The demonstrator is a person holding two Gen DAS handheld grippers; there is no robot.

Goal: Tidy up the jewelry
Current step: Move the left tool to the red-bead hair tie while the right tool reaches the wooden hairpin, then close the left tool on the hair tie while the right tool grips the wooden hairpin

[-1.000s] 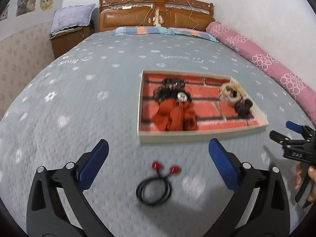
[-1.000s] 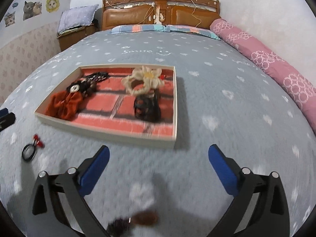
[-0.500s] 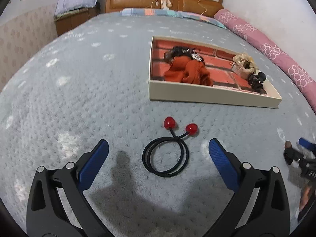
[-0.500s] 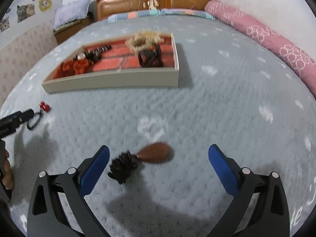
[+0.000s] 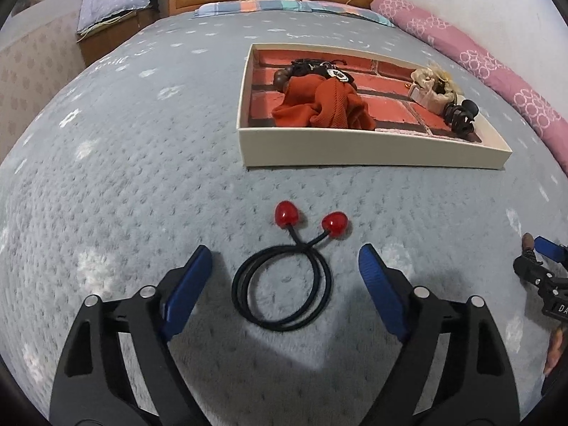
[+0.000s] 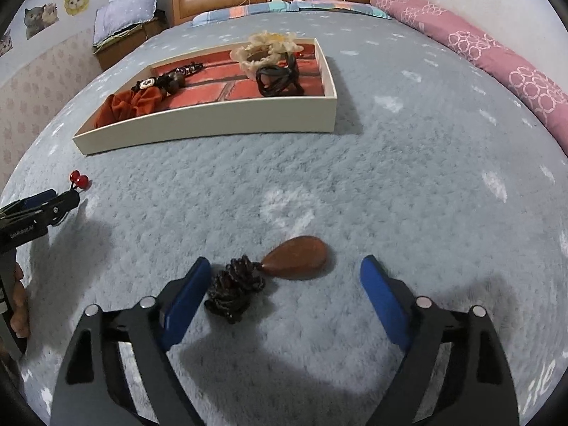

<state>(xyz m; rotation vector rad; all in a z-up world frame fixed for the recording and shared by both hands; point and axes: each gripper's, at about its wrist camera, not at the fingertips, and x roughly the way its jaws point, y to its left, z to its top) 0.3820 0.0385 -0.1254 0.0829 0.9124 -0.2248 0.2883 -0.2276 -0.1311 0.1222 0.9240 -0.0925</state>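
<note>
On bedspread (image 5: pixel 142 177): 1 hair tie (image 5: pixel 284 284), 1 pendant (image 6: pixel 294 257) | tray (image 5: pixel 355 151): 4 items | left gripper (image 5: pixel 284 277), right gripper (image 6: pixel 284 284) jaws wide

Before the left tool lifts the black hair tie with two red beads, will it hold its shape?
Probably not: the black elastic hair tie with two red beads is thin looped cord, so it should droop. The beads would likely dangle. It looks light.

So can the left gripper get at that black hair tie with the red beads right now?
Probably yes: the left gripper is open, the hair tie lies flat on the blanket between its fingers, nothing covering it.
</note>
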